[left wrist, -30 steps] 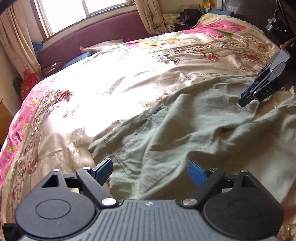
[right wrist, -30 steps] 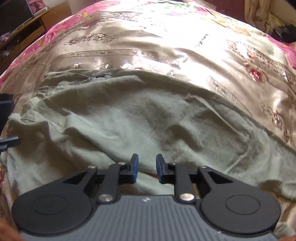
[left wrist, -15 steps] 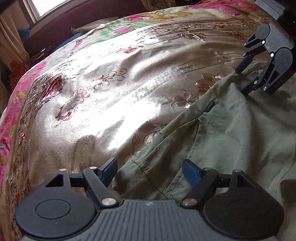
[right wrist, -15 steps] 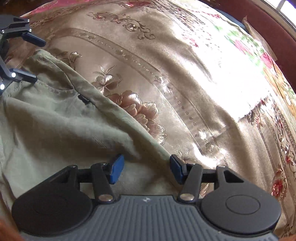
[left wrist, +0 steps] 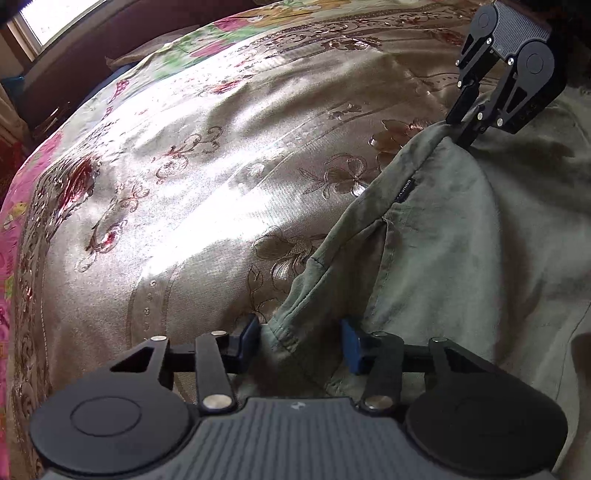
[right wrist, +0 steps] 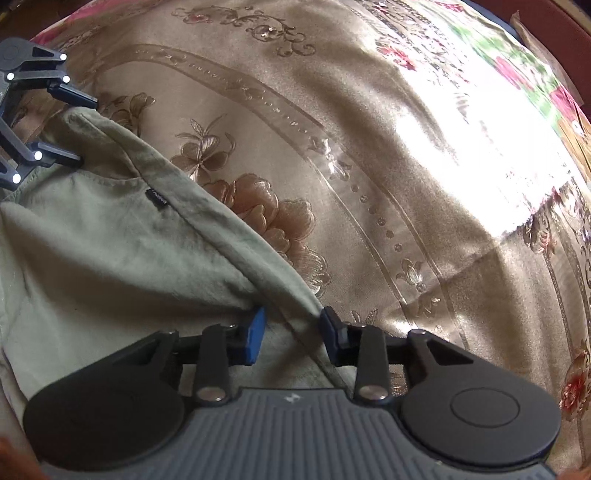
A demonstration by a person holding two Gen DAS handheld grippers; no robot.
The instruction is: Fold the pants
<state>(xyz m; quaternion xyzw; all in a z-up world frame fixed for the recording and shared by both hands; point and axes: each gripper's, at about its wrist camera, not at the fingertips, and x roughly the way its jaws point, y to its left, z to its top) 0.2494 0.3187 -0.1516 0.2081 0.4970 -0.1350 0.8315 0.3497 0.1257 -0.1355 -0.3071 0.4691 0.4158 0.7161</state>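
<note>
Olive-green pants point(left wrist: 461, 258) lie rumpled on a gold floral bedspread point(left wrist: 184, 184), waistband edge toward the bare spread. My left gripper point(left wrist: 300, 341) straddles one waistband corner; its jaws are closing, with cloth between the blue pads and a gap still showing. In the right wrist view it point(right wrist: 85, 131) stands at the far left, fingers wide around that corner. My right gripper point(right wrist: 291, 334) is closing on the other end of the waistband fold of the pants point(right wrist: 110, 258), pads against the cloth. The left wrist view shows it point(left wrist: 460, 129) pinching that corner.
A black label point(left wrist: 403, 190) sits on the waistband. The bedspread point(right wrist: 369, 147) stretches away beyond the pants, with a sunlit patch and a pink border point(left wrist: 7, 258) at the left. A dark red headboard point(left wrist: 110, 48) and a window point(left wrist: 48, 18) lie behind.
Both grippers moved from above the middle of the pants to the waistband edge and dropped lower. The left jaws narrowed around one corner. The right jaws opened, then closed onto the fold.
</note>
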